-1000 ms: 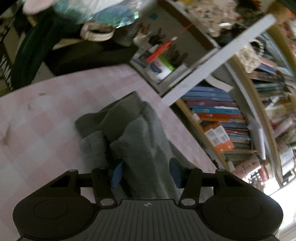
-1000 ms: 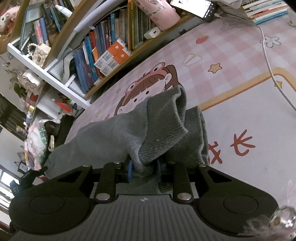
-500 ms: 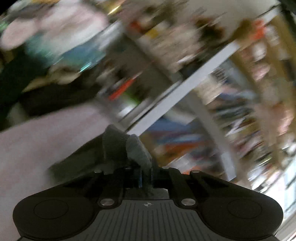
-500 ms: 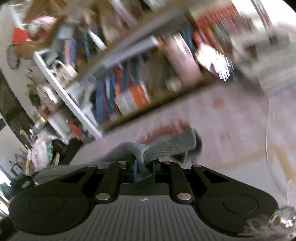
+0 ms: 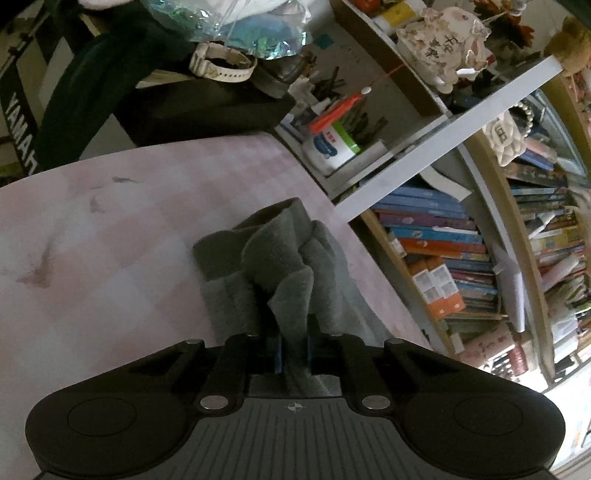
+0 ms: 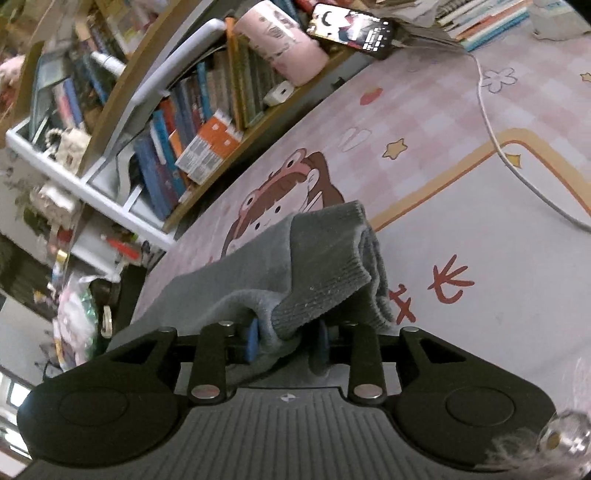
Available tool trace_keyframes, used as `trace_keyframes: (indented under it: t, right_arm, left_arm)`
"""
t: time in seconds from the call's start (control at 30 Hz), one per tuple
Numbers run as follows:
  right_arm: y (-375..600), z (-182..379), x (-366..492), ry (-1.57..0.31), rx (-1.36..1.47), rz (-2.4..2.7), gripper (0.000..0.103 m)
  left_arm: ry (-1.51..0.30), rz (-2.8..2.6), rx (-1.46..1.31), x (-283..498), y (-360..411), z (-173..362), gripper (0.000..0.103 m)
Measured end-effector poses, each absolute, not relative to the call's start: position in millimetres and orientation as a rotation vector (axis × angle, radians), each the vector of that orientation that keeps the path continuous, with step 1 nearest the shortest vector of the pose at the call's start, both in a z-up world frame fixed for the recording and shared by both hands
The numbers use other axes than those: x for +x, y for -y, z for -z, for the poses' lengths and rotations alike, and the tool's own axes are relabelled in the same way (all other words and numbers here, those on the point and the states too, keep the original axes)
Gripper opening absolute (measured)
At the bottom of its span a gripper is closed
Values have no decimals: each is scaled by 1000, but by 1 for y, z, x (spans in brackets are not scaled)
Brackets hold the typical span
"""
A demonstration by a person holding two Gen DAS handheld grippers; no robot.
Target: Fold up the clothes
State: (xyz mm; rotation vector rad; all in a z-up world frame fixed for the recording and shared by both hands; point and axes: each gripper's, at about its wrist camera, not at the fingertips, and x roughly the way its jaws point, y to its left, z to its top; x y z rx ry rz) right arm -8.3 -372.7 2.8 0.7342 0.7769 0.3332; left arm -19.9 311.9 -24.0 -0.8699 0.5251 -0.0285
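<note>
both tilted downward, the left claw (image 5: pixel 294 350) pinches the grey garment (image 5: pixel 280 266) while the right claw's (image 6: pixel 286 343) jaws are opening around its ribbed hem (image 6: pixel 321 295).

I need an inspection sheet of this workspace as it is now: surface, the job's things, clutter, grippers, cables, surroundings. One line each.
Surface: pink checked mat with a cartoon girl print; some dark marks at its far end in the left view.
Job's things: grey garment, bunched, ribbed cuff raised.
Clutter: phone at the mat's edge.
Grippers: left gripper shut on a fold of the garment; right gripper has the cuff between its pads, jaws opening.
Cables: white cable lies across the mat.
Surroundings: bookshelf full of books beside the mat.
</note>
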Motion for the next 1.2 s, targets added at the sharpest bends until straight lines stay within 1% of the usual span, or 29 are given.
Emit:
trace_keyframes:
  t: [0.07, 0.17, 0.37, 0.4, 0.47, 0.53, 0.57, 0.63, 0.7, 0.77, 0.83, 0.87, 0.93, 1.0, 1.03, 1.07, 1.1, 1.13, 1.17, 1.2]
  right_arm:
    - [365, -17, -12, -721, 664, -364, 16]
    - [360, -33, -26, -650, 608, -416, 16]
    - [371, 4, -24, -817, 682, -325, 20]
    - [374, 3, -26, -812, 701, -327, 23]
    - [379, -4, -31, -803, 697, -320, 36]
    - [385, -12, -38, -804, 666, -299, 41]
    - [389, -14, -42, -809, 657, -286, 44]
    - [396, -15, -48, -828, 658, -257, 48]
    - [397, -10, -48, -854, 664, -237, 49]
    - [394, -4, -43, -869, 681, -238, 52]
    - [389, -3, -38, -863, 694, -254, 61]
    - [386, -3, -34, -866, 695, -262, 63]
    - [379, -2, -25, -869, 695, -274, 63]
    - [373, -2, -16, -865, 683, -274, 62]
    - [370, -2, -10, -863, 678, -271, 58]
    - [367, -1, -3, -859, 671, -261, 49]
    - [365, 0, 3, -854, 658, -250, 43]
    - [362, 2, 10, -848, 646, -244, 35]
    - [361, 4, 17, -839, 636, -246, 28]
    - [359, 6, 26, -827, 625, -249, 26]
  left_arm:
    - [-468, 66, -846, -25, -308, 13, 7]
    - [-440, 83, -841, -31, -308, 5, 7]
    - [-529, 40, -863, -29, -313, 29, 8]
    - [-528, 35, -858, -31, -314, 29, 12]
    - [-507, 20, -818, -40, -315, 23, 17]
    - [-465, -7, -774, -54, -316, 14, 34]
    - [-440, -18, -754, -61, -317, 11, 40]
    - [-430, -42, -748, -68, -322, 10, 70]
    - [-449, -68, -766, -67, -327, 14, 71]
    - [-497, -82, -796, -58, -328, 21, 71]
    - [-521, -61, -812, -48, -324, 25, 74]
    - [-525, -50, -813, -42, -321, 26, 76]
    - [-529, -30, -814, -30, -315, 26, 76]
    - [-532, -14, -818, -19, -309, 27, 73]
    - [-535, -7, -817, -12, -305, 28, 67]
    - [-541, -6, -815, -7, -302, 28, 60]
    - [-549, -11, -818, -1, -300, 30, 42]
    - [-556, -18, -823, 5, -298, 32, 32]
    - [-555, -22, -831, 12, -297, 34, 29]
    - [-551, -22, -842, 18, -297, 35, 24]
